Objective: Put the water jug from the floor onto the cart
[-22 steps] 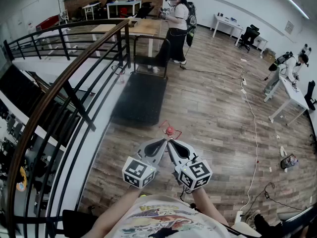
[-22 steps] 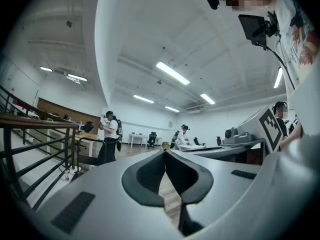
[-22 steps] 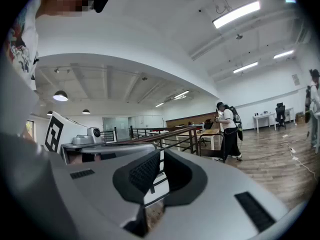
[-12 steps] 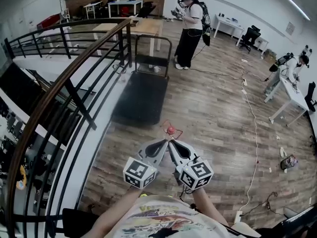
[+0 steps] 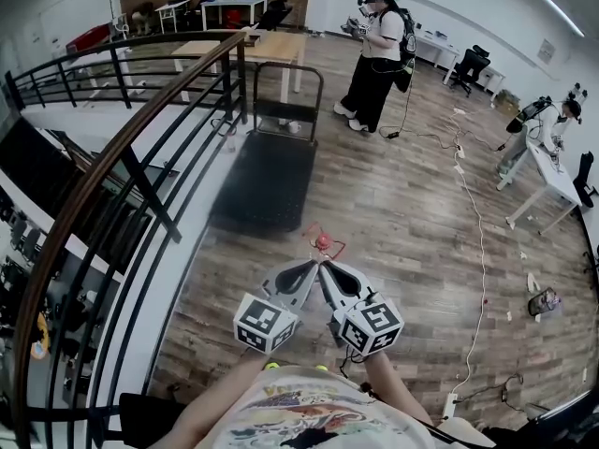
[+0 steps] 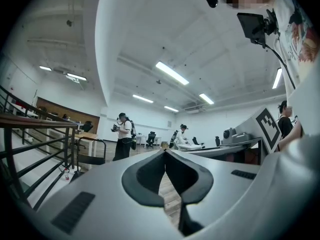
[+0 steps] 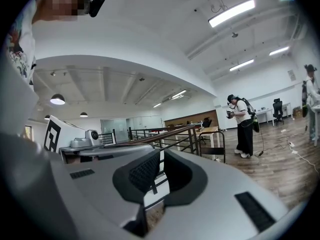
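We find the left hand-held gripper (image 6: 165,154) pressed together, its dark pads meeting at the tip with nothing between them. The right hand-held gripper (image 7: 160,154) stands slightly spread. A narrow slit shows between its pads, and through it we see only railing and floor, so it pinches nothing. In the head view the two point forward side by side, their tips almost touching.

Just past those tips, on the wooden floor (image 5: 412,241), sits what we take to be the water jug (image 5: 323,243). We make out a red cap with a thin red loop around it, but the body is too faint from above to be sure. It lies near the cart's near edge, apart from it and a little toward its right corner.

The cart (image 5: 267,185) is a flat black platform lying lengthwise away from us, with an upright handle (image 5: 288,64) at its far end. A dark railing (image 5: 140,157) with a brown top rail runs along the cart's left side. Beyond the cart's far right corner a person (image 5: 379,59) in a white top and black trousers stands on the floor. A white cable (image 5: 482,241) trails over the floor at the right, where another person (image 5: 543,124) leans by a white desk (image 5: 557,185).
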